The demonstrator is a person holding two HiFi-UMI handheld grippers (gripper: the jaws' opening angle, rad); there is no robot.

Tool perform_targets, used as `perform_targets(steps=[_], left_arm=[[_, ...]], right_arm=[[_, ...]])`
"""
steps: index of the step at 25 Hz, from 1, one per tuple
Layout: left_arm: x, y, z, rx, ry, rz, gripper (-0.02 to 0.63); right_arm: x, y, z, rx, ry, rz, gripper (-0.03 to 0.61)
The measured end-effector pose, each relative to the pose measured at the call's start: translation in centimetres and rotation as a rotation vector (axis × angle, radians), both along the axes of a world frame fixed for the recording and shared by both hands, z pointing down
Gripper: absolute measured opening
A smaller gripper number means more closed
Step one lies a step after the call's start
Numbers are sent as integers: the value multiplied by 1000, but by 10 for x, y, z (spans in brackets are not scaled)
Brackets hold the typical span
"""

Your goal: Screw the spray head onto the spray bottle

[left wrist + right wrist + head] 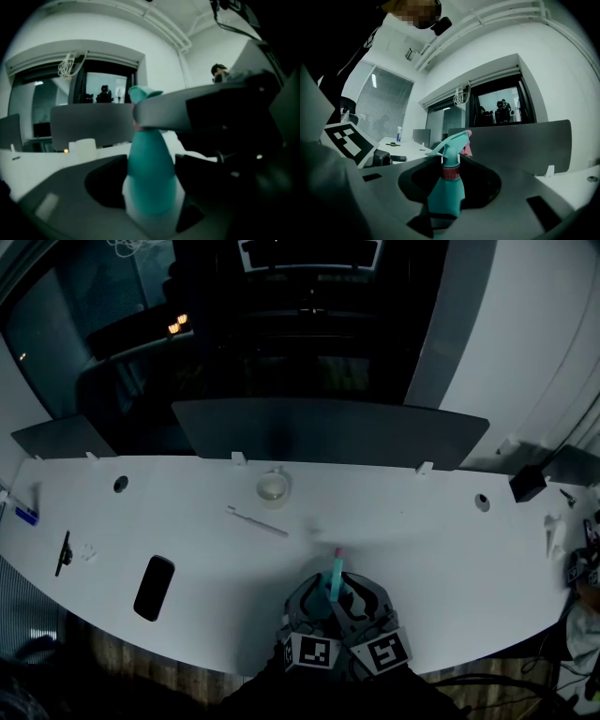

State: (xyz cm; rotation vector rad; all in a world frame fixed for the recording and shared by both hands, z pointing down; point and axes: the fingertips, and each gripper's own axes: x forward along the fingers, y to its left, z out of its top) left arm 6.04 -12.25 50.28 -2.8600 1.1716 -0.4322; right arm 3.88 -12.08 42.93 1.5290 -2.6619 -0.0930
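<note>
Now | left hand-held gripper (151, 201) grips spray bottle (150, 168) | right hand-held gripper (450, 162) — spray head (451, 143) | phone (154, 587)

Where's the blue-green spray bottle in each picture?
Head view: the spray bottle is small, at the bottom middle, near the front edge of the white desk.
Left gripper view: it is big and close, in the middle.
Right gripper view: it stands upright in the lower middle.
Shared landmark: the grey divider screen stands behind it in all three.
</note>
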Motion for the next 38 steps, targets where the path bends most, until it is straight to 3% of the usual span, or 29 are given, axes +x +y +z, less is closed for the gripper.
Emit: perform_targets(steps=[7, 9, 13, 22, 26, 27, 28, 29, 30, 34, 38], left_arm=[[-5, 6, 1, 39, -15, 98, 324], [-8, 6, -1, 33, -4, 96, 324], [-12, 4, -6, 28, 57, 96, 336], [-51, 8, -27, 43, 134, 71, 354], [-72, 18, -38, 92, 135, 54, 349], [-82, 18, -42, 108, 137, 11, 267], [-92, 16, -47, 124, 141, -40, 107], [-100, 15, -54, 137, 148, -82, 5], [-105, 15, -61, 143, 157, -111, 3], [-110, 23, -81, 144, 206, -164, 2], [-104, 47, -94, 205, 183, -198, 2]], right_arm=[[-1, 2, 3, -24, -35, -48, 130], [-3, 4, 4, -32, -39, -57, 134], [-4, 10, 4, -32, -38, -61, 219], [8, 30, -3, -9, -22, 1, 220], [8, 45, -6, 24, -22, 42, 219], [9, 49, -6, 28, -12, 57, 218], [11, 52, -7, 30, 3, 80, 208], [14, 54, -7, 29, 19, 109, 101], [16, 55, -7, 25, 30, 134, 5], [18, 67, -14, 43, 62, 173, 5], [23, 89, -27, 78, 65, 194, 5]])
